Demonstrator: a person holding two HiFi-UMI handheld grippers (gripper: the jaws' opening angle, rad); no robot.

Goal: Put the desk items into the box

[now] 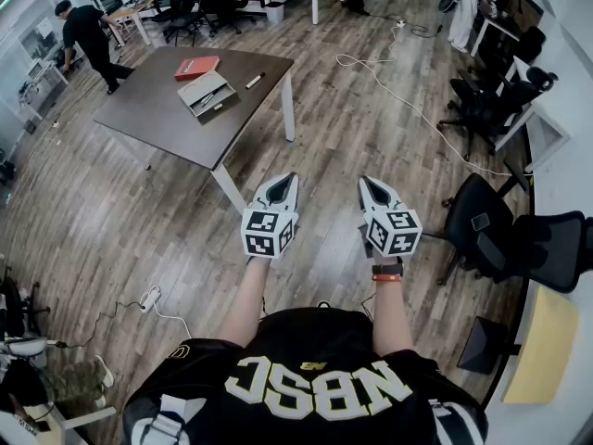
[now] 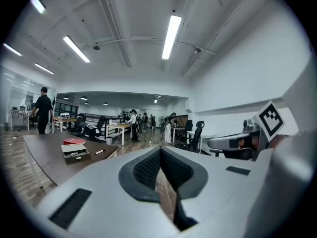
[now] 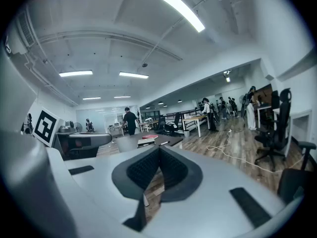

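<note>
Head view, grey open box (image 1: pixel 199 84), red book (image 1: pixel 196 67), marker (image 1: pixel 254 81)

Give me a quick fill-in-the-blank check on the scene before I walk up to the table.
The left gripper and right gripper are both ____ and empty.
The marker lies ____ the open box, on the table.
The flat item next to the box is ____ in colour.
Missing words: shut; outside; red.

One dark table (image 1: pixel 157 119), on it one red book (image 1: pixel 196 67), one open box (image 1: pixel 206 94), one marker (image 1: pixel 254 81). Two grippers: left gripper (image 1: pixel 288 182), right gripper (image 1: pixel 367 185). One power strip (image 1: pixel 148 298). One person in black (image 1: pixel 88 40). One orange wristband (image 1: pixel 386 276).
</note>
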